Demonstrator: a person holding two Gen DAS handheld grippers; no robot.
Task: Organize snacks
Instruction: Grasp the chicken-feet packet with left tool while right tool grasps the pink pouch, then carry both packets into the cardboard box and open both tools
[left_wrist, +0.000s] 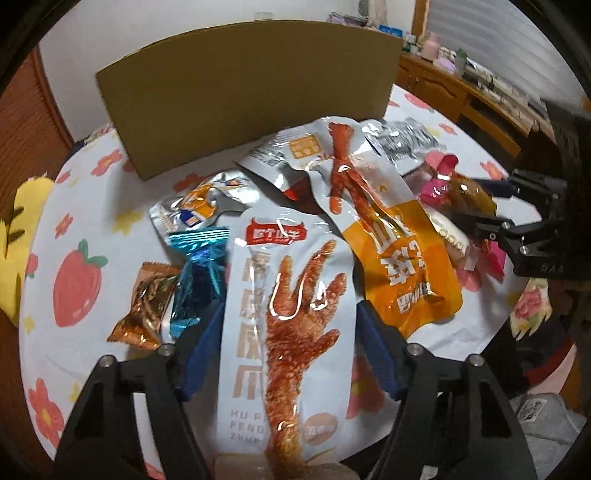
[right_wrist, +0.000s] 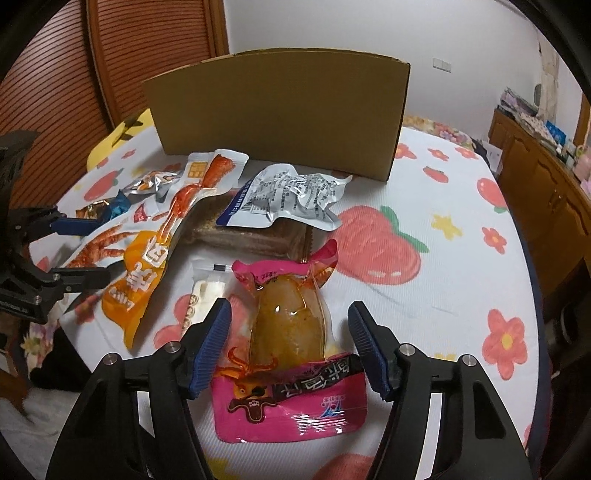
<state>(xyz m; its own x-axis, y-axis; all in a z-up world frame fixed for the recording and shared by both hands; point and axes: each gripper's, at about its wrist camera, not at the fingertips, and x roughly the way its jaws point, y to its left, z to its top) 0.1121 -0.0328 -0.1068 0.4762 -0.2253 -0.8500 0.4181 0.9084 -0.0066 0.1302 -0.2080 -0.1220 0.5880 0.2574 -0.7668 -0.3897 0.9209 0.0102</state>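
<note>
A pile of snack packets lies on the fruit-print tablecloth (left_wrist: 77, 229) before a cardboard box (left_wrist: 251, 85). My left gripper (left_wrist: 288, 314) is open, its blue-padded fingers either side of a white chicken-feet packet (left_wrist: 291, 317). An orange-and-white chicken-feet packet (left_wrist: 380, 206) lies just beyond it. My right gripper (right_wrist: 290, 314) is open, straddling a pink packet with a brown meat piece (right_wrist: 288, 332). The right gripper also shows at the right of the left wrist view (left_wrist: 487, 206); the left gripper shows at the left of the right wrist view (right_wrist: 81, 251).
A blue foil candy (left_wrist: 199, 273), a copper foil packet (left_wrist: 147, 306) and a silver packet (left_wrist: 199, 203) lie left of the pile. A silver-white packet (right_wrist: 291, 195) rests on a brown packaged cake (right_wrist: 251, 236). A wooden cabinet (right_wrist: 543, 184) stands right; a yellow cushion (left_wrist: 22, 236) lies left.
</note>
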